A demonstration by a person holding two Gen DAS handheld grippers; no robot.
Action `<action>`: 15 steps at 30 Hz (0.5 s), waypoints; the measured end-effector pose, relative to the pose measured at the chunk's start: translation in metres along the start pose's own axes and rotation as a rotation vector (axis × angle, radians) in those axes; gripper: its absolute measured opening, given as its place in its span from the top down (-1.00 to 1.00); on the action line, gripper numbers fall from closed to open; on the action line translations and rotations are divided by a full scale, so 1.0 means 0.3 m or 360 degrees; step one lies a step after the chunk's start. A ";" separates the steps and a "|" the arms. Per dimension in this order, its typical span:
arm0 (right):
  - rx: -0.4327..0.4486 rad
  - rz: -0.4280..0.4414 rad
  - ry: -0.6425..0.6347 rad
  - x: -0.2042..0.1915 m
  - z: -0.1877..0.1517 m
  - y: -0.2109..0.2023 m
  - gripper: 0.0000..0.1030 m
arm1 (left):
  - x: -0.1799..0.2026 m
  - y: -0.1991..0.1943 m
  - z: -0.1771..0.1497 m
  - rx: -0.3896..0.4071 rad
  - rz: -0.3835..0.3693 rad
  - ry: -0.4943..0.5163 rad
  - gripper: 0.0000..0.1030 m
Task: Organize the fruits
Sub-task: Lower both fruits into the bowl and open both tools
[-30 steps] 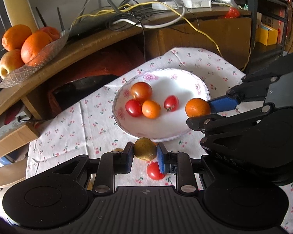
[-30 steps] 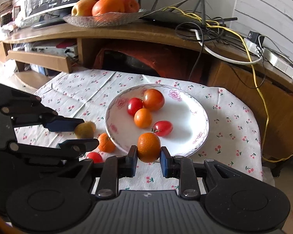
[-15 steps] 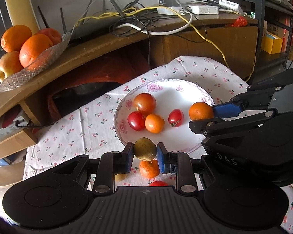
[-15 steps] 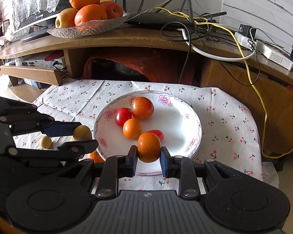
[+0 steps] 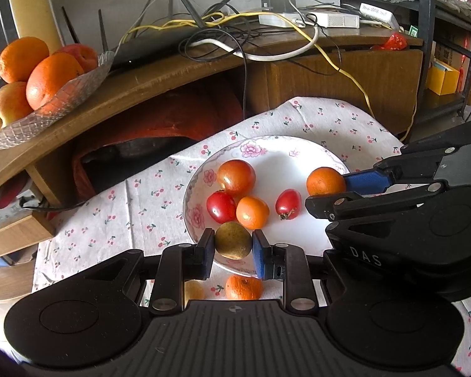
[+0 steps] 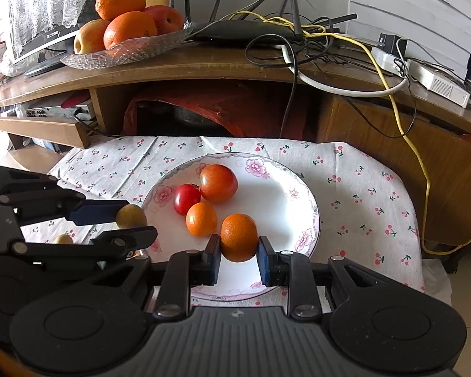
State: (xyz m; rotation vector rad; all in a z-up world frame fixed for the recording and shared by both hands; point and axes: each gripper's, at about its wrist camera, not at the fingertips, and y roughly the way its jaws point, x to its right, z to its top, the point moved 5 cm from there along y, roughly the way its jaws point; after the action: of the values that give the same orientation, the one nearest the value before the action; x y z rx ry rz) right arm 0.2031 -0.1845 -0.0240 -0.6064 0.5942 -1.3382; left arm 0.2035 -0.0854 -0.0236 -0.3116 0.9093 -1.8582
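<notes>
The left gripper [image 5: 233,249] is clamped on a yellow-green fruit [image 5: 233,240], held over the near rim of the plate [image 5: 311,154]. The right gripper [image 6: 239,257] is closed on a small orange [image 6: 239,236], held above the plate's near side, both grippers level and side by side.

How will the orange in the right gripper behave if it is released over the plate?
The orange is round, so it will likely roll. The plate dips inward, probably sending it toward the tomatoes.
</notes>
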 end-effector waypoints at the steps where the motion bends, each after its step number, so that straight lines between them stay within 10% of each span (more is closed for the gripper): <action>1: -0.0001 0.0000 0.0003 0.002 0.002 0.003 0.47 | -0.002 0.004 0.003 0.0000 -0.0002 -0.0003 0.36; 15: -0.0009 -0.0018 0.0023 0.035 0.036 0.071 0.47 | -0.023 0.085 0.027 -0.0016 -0.0051 -0.0087 0.38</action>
State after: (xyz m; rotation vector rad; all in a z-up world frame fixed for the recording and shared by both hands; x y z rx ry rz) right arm 0.2270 -0.1915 -0.0318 -0.6060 0.6074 -1.3528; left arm 0.2285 -0.0885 -0.0349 -0.3835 0.8812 -1.8657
